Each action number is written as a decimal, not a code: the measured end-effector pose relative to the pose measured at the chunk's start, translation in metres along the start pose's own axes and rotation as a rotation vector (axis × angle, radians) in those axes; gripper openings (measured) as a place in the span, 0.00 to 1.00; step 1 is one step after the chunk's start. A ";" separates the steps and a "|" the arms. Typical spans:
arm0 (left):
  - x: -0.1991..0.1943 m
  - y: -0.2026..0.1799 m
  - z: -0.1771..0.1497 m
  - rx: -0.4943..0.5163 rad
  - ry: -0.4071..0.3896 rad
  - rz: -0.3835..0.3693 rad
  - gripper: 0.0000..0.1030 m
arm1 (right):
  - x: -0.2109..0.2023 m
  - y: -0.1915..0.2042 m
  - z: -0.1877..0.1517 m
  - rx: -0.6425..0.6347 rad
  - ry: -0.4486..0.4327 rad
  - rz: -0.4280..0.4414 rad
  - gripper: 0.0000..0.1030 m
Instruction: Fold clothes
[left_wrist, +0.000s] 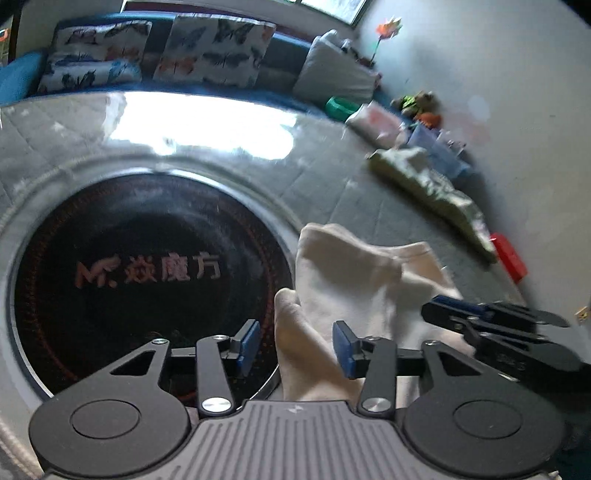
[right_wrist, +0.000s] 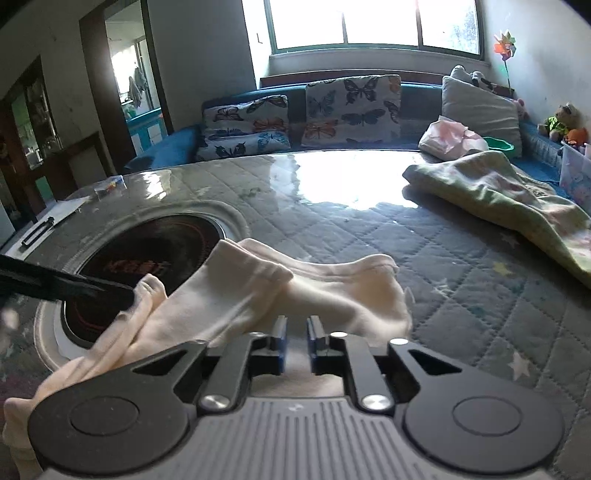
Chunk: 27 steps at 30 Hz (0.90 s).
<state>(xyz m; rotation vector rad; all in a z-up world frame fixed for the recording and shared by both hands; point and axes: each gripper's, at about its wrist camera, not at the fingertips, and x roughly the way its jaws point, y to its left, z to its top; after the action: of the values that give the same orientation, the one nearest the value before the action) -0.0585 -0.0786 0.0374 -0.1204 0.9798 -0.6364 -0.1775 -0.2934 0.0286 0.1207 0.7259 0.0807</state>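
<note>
A cream garment (left_wrist: 362, 273) lies bunched on the quilted table top, partly over the rim of a round black cooktop. My left gripper (left_wrist: 295, 347) is open, with a fold of the garment running up between its blue pads. In the right wrist view the same cream garment (right_wrist: 332, 295) spreads in front of my right gripper (right_wrist: 298, 341). The right jaws stand close together, with pale cloth in the narrow gap. The right gripper (left_wrist: 443, 306) meets the garment's right edge. A left finger (right_wrist: 110, 291) touches its left fold.
The black cooktop (left_wrist: 147, 266) is set into the table (right_wrist: 424, 251). A green patterned cloth (right_wrist: 498, 192) lies at the far right, with a red object (left_wrist: 511, 258) near it. Paper and a pen (right_wrist: 40, 225) sit at the left edge. A sofa with butterfly cushions (right_wrist: 351, 107) stands behind.
</note>
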 end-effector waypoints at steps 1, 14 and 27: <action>0.001 0.001 -0.002 -0.006 0.000 0.002 0.24 | 0.000 0.000 0.001 0.003 0.002 0.002 0.20; -0.148 0.077 -0.042 -0.163 -0.407 0.326 0.05 | 0.035 0.000 0.021 0.149 0.072 0.096 0.32; -0.221 0.125 -0.098 -0.308 -0.471 0.507 0.05 | 0.088 0.064 0.046 0.173 0.076 0.128 0.04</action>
<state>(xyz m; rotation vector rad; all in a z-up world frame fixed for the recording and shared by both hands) -0.1678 0.1627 0.0981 -0.2705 0.6055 0.0199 -0.0833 -0.2241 0.0143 0.3308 0.8004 0.1452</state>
